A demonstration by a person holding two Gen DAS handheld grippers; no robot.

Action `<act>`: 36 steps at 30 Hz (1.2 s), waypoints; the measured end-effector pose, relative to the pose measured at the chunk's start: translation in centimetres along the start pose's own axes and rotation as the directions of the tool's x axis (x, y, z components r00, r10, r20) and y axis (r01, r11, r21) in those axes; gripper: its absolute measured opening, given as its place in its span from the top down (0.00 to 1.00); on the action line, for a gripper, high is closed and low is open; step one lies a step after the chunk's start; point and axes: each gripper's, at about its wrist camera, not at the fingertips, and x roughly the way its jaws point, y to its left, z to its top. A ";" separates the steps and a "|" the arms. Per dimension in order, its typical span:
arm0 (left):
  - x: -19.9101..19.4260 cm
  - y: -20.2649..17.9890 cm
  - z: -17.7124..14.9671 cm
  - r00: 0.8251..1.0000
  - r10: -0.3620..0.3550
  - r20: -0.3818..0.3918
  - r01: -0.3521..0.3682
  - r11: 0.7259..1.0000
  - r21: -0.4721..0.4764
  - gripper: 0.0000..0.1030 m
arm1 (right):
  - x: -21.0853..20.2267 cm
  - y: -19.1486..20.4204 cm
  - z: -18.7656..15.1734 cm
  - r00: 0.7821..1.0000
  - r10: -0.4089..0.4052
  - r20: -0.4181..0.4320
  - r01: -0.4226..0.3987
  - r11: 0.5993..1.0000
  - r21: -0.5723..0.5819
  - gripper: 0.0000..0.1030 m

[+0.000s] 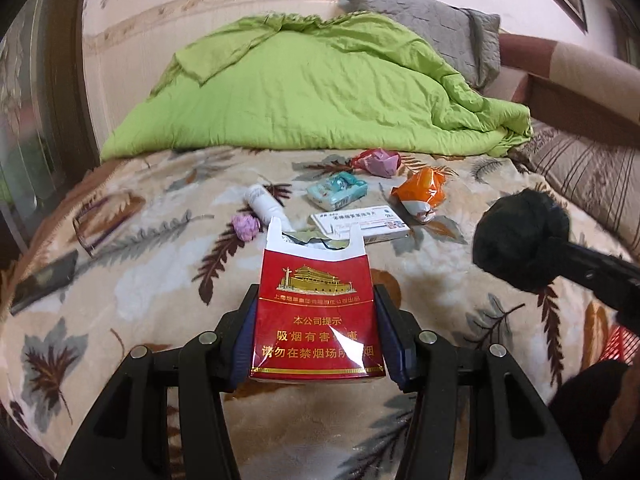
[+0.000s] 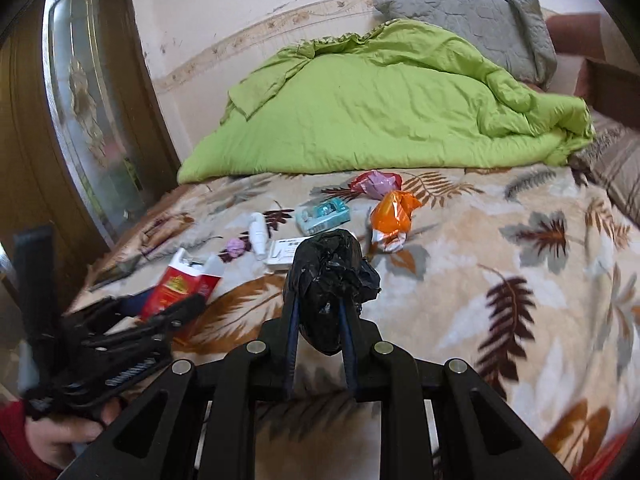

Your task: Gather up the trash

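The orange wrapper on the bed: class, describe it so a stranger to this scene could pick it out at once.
Start at the green quilt heaped at the far end of the leaf-patterned blanket. Among the litter before it, the orange wrapper lies rightmost, beside the white box. It alone is bright orange, crumpled, with a twisted white end.

This is a bedroom in somebody's home. A bed fills most of the room, spread with a plush leaf-patterned blanket (image 2: 500, 248), and a rumpled lime-green duvet (image 2: 380, 108) is heaped at the far end against the wall. A grey quilted pillow (image 2: 472, 12) leans behind it, far right. On the left stands a wooden door with a frosted, patterned glass panel (image 2: 80, 92). The pale wall carries a floral border strip (image 1: 192, 8) and looks scuffed.
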 end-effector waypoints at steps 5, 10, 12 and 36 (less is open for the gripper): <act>0.7 -0.6 -0.1 1.000 0.028 0.005 -0.028 0.999 0.034 0.49 | -0.5 -0.1 -0.4 1.000 -0.007 0.008 0.007 1.000 0.002 0.80; 1.4 -0.2 -0.1 0.999 0.042 -0.013 -0.042 0.999 0.031 0.49 | 0.2 0.0 -0.4 1.000 0.005 -0.008 -0.005 1.000 -0.004 0.80; 1.5 -0.2 -0.2 0.999 0.046 -0.015 -0.046 0.998 0.032 0.49 | 0.4 0.0 -0.4 1.000 0.008 -0.012 -0.008 1.000 -0.004 0.80; 1.9 -0.2 -0.2 0.998 0.065 -0.012 -0.065 0.997 0.050 0.49 | 0.5 0.2 -0.5 1.000 0.010 -0.013 -0.010 1.000 -0.017 0.80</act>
